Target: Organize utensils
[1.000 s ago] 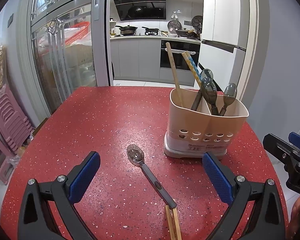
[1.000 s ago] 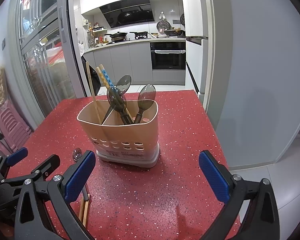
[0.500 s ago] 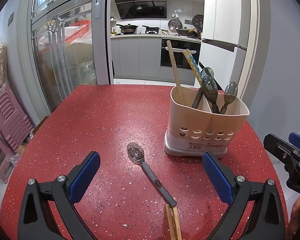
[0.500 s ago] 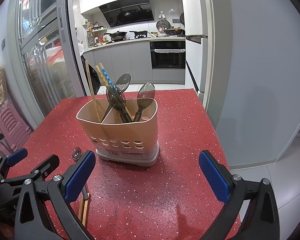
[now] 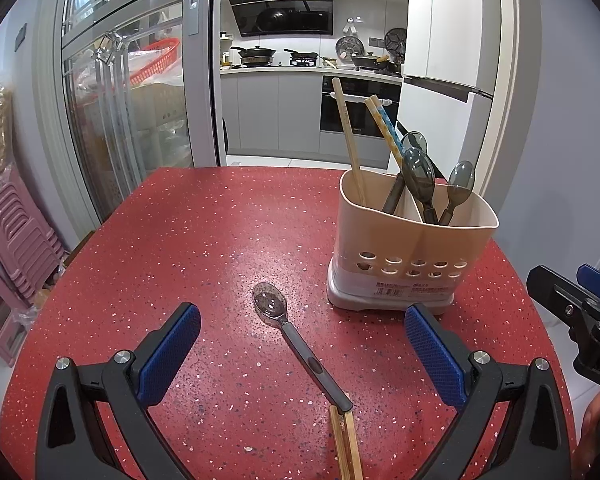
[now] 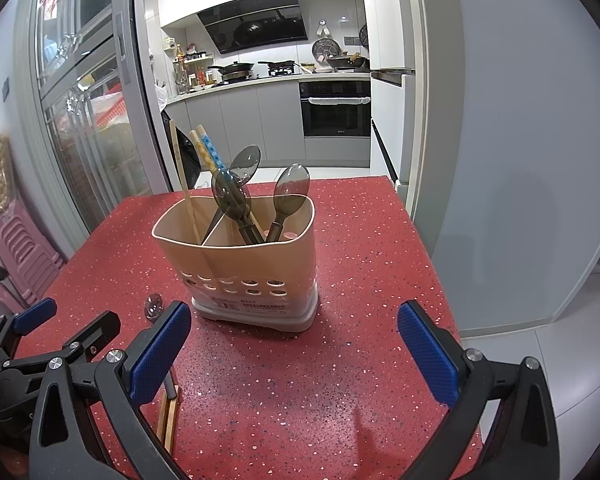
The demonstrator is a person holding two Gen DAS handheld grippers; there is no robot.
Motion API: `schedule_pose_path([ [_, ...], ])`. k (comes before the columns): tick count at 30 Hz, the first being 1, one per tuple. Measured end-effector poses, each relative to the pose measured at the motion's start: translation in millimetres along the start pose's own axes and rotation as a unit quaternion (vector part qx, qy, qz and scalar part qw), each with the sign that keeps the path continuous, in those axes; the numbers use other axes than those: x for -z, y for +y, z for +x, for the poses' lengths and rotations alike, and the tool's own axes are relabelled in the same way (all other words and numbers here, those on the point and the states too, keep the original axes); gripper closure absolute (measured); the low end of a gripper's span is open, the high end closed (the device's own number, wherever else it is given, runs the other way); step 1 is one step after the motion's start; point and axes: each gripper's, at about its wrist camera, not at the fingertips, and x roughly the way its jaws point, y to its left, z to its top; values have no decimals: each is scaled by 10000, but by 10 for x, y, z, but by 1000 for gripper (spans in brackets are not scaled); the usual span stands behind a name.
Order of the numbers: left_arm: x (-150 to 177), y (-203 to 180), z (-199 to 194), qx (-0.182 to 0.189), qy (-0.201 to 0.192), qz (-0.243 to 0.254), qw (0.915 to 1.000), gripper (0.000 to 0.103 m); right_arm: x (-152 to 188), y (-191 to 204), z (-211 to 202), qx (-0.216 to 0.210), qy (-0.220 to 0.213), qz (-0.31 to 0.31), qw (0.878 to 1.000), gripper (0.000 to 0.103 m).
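Note:
A beige two-compartment utensil holder (image 5: 412, 256) (image 6: 244, 276) stands on the red table (image 5: 180, 240). It holds chopsticks and three dark spoons. A loose grey spoon (image 5: 300, 344) lies flat on the table, bowl away from me, between the open fingers of my left gripper (image 5: 300, 360). A pair of wooden chopsticks (image 5: 346, 444) lies at the spoon's handle end. My right gripper (image 6: 292, 356) is open and empty, in front of the holder. The spoon's bowl (image 6: 153, 306) and the chopsticks (image 6: 168, 420) show beside its left finger.
The table's right edge (image 6: 440, 280) drops to a grey floor. Pink stools (image 5: 8, 248) are stacked left of the table. A glass cabinet (image 5: 120, 120) and a kitchen doorway stand behind. The right gripper shows at the left wrist view's right edge (image 5: 572, 308).
Both grippers stay open and almost still. The views have crept slightly, and nothing on the table has moved.

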Motion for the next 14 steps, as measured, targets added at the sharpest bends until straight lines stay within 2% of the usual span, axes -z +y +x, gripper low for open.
schedule_pose_path([
  [14,36,11,-22,121,-53,61,9999,0,63,13,43,-37,142,-27,9999,0],
])
